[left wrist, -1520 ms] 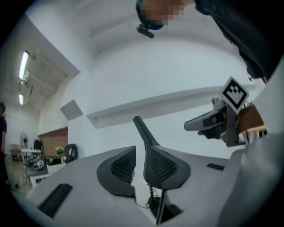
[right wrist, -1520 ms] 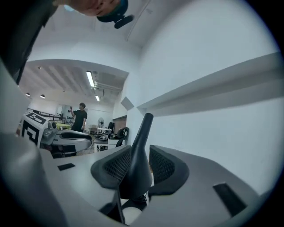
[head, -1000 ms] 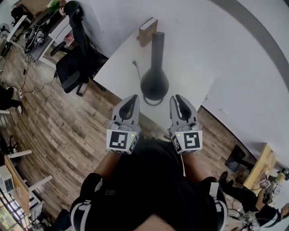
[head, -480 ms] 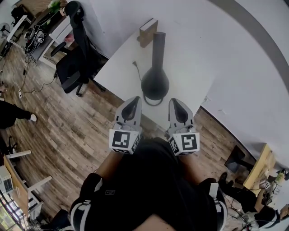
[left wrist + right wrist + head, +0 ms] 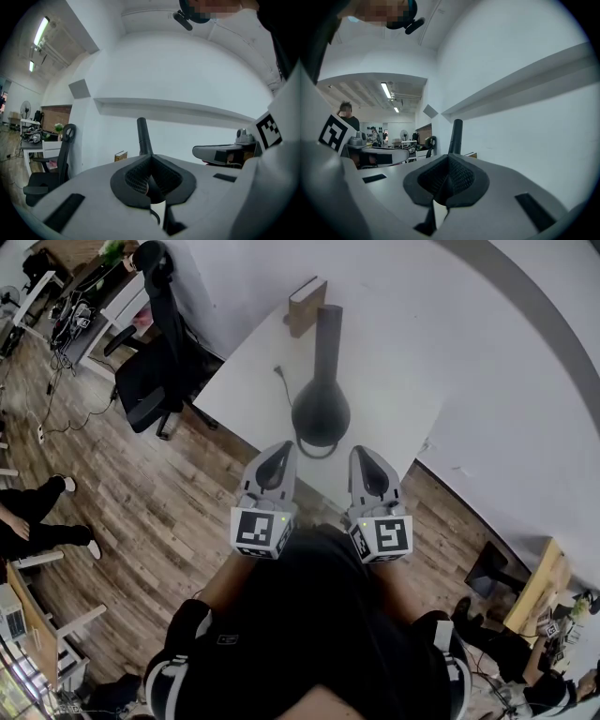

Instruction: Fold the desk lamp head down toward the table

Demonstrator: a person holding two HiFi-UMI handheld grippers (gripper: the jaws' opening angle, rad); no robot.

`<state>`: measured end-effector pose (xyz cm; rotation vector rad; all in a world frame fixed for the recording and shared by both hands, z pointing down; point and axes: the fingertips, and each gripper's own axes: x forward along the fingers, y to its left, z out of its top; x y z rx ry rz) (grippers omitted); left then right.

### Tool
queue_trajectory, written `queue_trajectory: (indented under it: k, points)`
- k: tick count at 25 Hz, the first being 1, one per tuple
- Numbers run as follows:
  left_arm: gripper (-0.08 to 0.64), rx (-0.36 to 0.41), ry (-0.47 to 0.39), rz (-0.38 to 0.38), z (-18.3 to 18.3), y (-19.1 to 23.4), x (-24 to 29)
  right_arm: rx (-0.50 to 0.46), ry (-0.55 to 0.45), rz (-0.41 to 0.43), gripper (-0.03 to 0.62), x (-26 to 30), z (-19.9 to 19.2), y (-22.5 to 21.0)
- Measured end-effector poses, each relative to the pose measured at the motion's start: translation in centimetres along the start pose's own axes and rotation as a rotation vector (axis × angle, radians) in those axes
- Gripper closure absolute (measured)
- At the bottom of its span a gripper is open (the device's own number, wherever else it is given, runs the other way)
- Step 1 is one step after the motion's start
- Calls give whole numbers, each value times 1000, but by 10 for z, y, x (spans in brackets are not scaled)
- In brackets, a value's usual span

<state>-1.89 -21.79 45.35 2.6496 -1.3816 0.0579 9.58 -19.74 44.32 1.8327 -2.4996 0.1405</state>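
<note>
1. Both grippers are held side by side close in front of the person's dark-clothed body, over the wooden floor (image 5: 141,502), just short of the near edge of the white table (image 5: 394,399).
2. The left gripper (image 5: 278,448) has its jaws pressed fully together with nothing between them; its own view shows the ribbed pads meeting.
3. The right gripper (image 5: 365,453) is likewise closed tight and empty, and it points roughly level toward the table.
4. The desk lamp (image 5: 321,411) stands on the table near that front edge, straight ahead of the gap between the two grippers and apart from both.
5. Its long axis is upright: the wide black bulge sits low, with a ring at its foot on the tabletop. The body narrows into a slim neck whose end points up, as both gripper views show.
6. A short cord (image 5: 281,381) lies on the table just left of the lamp.
7. Beyond the lamp, a book (image 5: 306,304) stands at the table's far corner against the white wall.
8. A black office chair (image 5: 155,362) is off to the left of the table.
</note>
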Motion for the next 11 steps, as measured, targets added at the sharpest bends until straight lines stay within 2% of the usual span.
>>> queue_trajectory:
  k: [11]
  points:
    - [535, -7, 3, -2, -2, 3, -2, 8, 3, 4, 581, 2, -3, 2]
